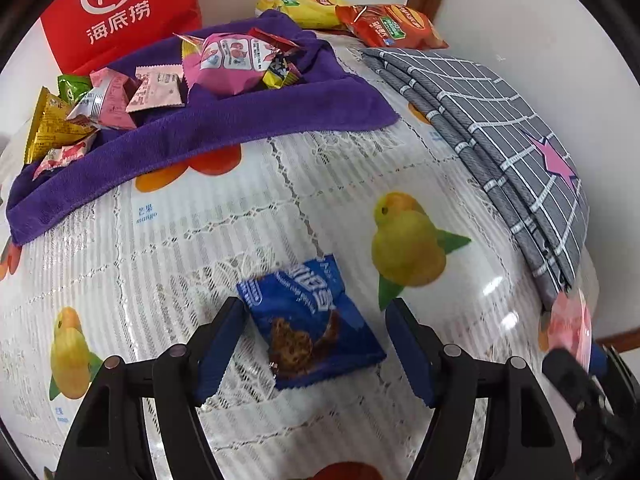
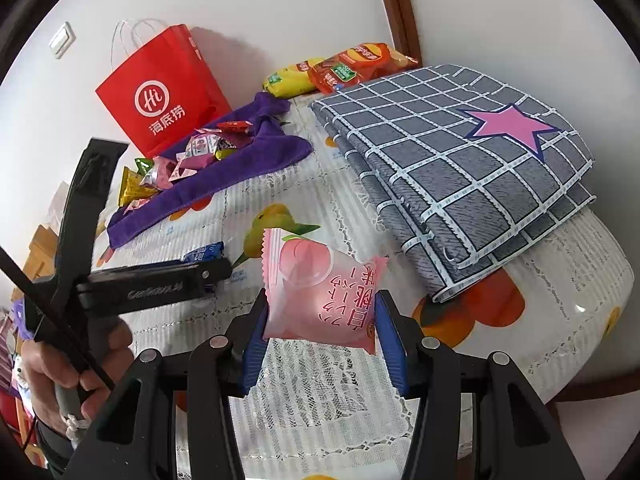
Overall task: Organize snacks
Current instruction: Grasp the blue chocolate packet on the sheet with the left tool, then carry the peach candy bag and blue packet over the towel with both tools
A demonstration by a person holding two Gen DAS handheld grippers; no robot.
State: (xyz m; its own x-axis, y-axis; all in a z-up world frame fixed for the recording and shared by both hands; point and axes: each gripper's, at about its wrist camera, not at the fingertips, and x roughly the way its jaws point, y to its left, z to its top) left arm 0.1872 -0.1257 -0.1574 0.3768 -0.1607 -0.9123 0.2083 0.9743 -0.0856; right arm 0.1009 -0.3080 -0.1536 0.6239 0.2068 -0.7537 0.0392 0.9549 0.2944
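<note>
Blue-wrapped biscuit packet [image 1: 312, 320] lies flat on the counter [image 1: 200, 240] between the left gripper's [image 1: 316, 344] wide-spread fingers, long axis slanting across them, while the right gripper [image 2: 320, 332] pinches a pink peach snack packet [image 2: 320, 292].

Blue snack packet [image 1: 314, 322] lies flat on the table; pink peach packet [image 2: 320, 294] is held aloft.

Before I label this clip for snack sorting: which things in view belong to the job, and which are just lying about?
Part of the job:
- pink peach snack, clamped in the right hand-held gripper
- blue snack packet, on the table between the open left hand-held gripper's fingers
- snack pile on the purple towel
- two chip bags

Lying about:
- folded grey checked cloth
- red paper bag
</note>
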